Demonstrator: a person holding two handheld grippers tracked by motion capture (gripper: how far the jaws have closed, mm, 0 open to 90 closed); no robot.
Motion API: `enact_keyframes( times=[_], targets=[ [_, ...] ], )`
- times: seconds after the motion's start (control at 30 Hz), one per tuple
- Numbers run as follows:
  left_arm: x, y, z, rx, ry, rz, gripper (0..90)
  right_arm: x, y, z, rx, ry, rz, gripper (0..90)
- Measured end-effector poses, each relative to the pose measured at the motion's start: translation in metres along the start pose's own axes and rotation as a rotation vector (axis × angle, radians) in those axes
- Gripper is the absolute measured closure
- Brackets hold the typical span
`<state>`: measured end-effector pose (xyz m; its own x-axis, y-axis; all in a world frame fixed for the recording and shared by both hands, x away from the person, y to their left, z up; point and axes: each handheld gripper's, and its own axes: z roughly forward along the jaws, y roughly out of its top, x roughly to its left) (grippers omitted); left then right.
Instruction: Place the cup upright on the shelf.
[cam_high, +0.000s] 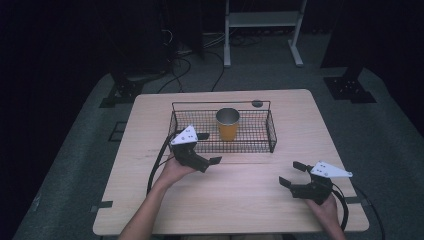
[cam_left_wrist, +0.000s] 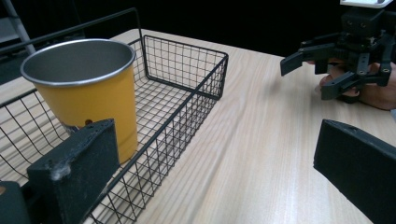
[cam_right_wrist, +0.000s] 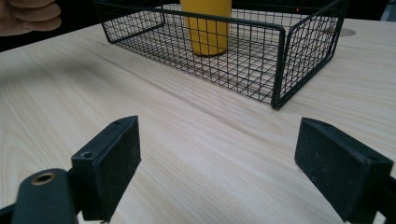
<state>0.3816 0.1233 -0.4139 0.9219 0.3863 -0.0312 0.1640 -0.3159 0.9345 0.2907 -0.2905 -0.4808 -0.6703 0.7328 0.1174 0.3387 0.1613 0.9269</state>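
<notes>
Both grippers' fingers (cam_left_wrist: 74, 172) spread wide, empty; yellow cup (cam_high: 228, 124) upright in basket (cam_high: 260, 136) beside left gripper (cam_high: 209, 148).

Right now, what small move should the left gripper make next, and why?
Probably ease the left gripper forward over the basket wall toward the yellow cup. Its fingers are open and empty, and the cup stands upright just beyond that wall.
</notes>
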Motion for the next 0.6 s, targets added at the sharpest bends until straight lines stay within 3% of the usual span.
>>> enact_keyframes(
  times=[0.6],
  targets=[
    [-0.011, -0.015, -0.004, 0.011, -0.006, -0.012, 0.0, 0.000, 0.000, 0.000, 0.000, 0.000, -0.001, 13.4]
  ],
)
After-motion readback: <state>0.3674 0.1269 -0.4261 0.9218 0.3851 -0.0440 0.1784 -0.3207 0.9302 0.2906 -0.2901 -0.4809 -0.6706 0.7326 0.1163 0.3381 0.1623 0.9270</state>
